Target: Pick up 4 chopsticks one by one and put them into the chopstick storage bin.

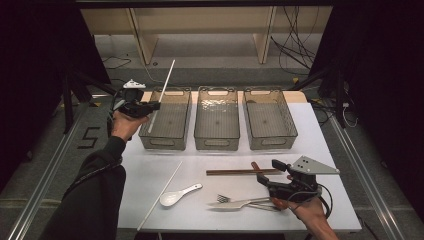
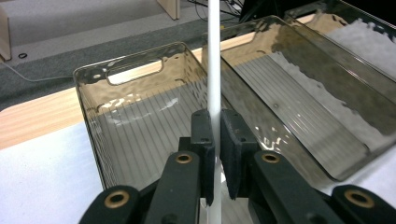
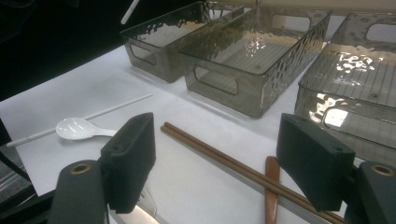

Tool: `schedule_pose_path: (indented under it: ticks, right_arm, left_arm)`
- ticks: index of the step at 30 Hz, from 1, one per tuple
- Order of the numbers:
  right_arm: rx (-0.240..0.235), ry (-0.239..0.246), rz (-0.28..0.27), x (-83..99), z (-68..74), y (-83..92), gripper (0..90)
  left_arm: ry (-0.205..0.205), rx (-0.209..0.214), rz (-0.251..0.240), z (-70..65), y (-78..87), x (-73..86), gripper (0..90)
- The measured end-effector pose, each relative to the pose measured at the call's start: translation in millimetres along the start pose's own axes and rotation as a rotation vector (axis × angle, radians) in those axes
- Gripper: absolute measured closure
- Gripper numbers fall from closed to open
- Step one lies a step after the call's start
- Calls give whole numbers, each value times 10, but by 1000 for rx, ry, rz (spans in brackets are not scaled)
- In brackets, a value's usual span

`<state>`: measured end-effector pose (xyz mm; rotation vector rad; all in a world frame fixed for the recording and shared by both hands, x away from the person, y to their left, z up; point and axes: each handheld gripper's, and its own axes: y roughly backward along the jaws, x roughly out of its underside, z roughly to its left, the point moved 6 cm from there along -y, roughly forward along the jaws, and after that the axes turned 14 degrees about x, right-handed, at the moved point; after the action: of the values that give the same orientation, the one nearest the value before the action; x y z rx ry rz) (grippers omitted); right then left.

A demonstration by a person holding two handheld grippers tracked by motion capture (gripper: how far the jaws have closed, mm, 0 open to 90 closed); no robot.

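Observation:
My left gripper [image 1: 152,106] is raised over the left edge of the left clear bin [image 1: 167,120], shut on a long white chopstick [image 1: 162,92] that slants up and away from it. In the left gripper view the pads pinch that white chopstick [image 2: 214,70] above the left bin [image 2: 135,121]. My right gripper [image 1: 267,172] rests low near the table's front right and stands open. Through its wide jaws in the right gripper view [image 3: 219,140] lies a pair of brown chopsticks [image 3: 205,148] on the white table, untouched.
Three clear bins stand in a row, middle [image 1: 216,120] and right [image 1: 270,120]. On the table lie a second white chopstick [image 1: 160,192], a white spoon [image 1: 177,196], brown chopsticks [image 1: 242,172], a brown wooden handle [image 3: 272,186] and silver cutlery [image 1: 240,203].

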<state>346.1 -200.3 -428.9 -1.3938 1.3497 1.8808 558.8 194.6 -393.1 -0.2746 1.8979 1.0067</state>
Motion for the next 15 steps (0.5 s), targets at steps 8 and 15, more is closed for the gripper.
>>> schedule_pose_path:
  ticks: [8,15]
  right_arm:
    - [0,-4,-2,0,-6,1,291]
    - [-4,0,-3,3,-2,-1,291]
  left_arm:
    - [17,-25,-5,115,-104,-33,834]
    - [29,-36,9,166,-172,-7,834]
